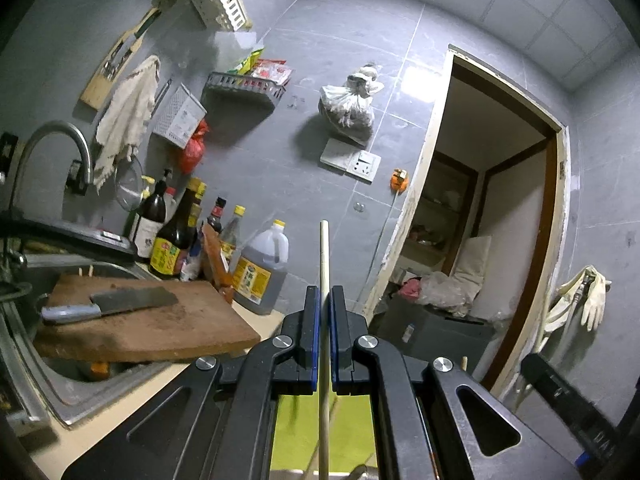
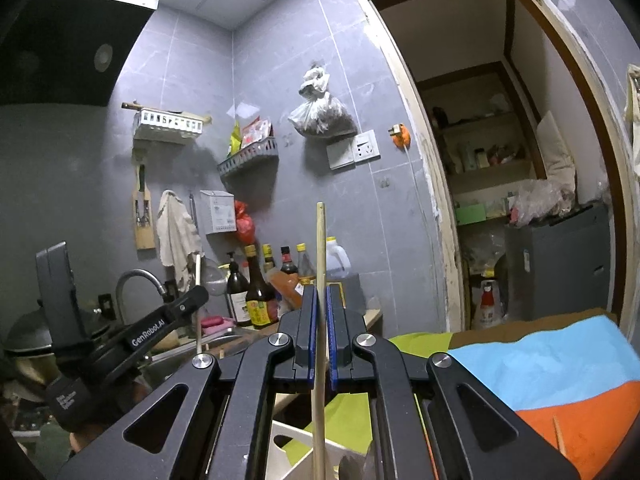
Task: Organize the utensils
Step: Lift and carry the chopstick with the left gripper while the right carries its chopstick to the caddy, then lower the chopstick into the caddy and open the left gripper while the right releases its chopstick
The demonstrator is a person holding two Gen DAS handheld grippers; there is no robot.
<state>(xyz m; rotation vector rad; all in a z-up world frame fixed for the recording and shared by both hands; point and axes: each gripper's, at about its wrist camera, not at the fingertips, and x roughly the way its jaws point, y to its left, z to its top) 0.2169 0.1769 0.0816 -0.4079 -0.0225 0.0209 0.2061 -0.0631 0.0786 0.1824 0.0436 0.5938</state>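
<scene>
The left gripper [image 1: 324,300] is pointing level toward the grey tiled wall, and its jaws are clenching a pale wooden chopstick [image 1: 324,256] that is standing upright between the blue pads — the stick is running from well above the fingertips down past the bottom of the left wrist view. The right gripper [image 2: 321,300] is doing the same with a second chopstick [image 2: 320,248], also upright, its top end showing above the bottles at the wall and its lower end reaching down toward a white slotted holder [image 2: 288,440] below the jaws.

From the right wrist view, the left gripper is sitting off to the left, over the sink [image 2: 224,340] side of the counter [image 2: 374,314], with its stick rising beside the curved tap [image 2: 138,280].

On the counter, a worn wooden cutting board [image 1: 160,320] is lying partly over the sink rim, and a cleaver [image 1: 120,304] is resting flat on it. Behind it, sauce bottles [image 1: 172,236] and a large jug [image 1: 262,268] are lined up against the wall. Sheets of green [image 1: 352,432], blue [image 2: 540,360] and orange [image 2: 580,428] are lying under the grippers — another thin stick [image 2: 559,436] is lying on the orange one.
</scene>
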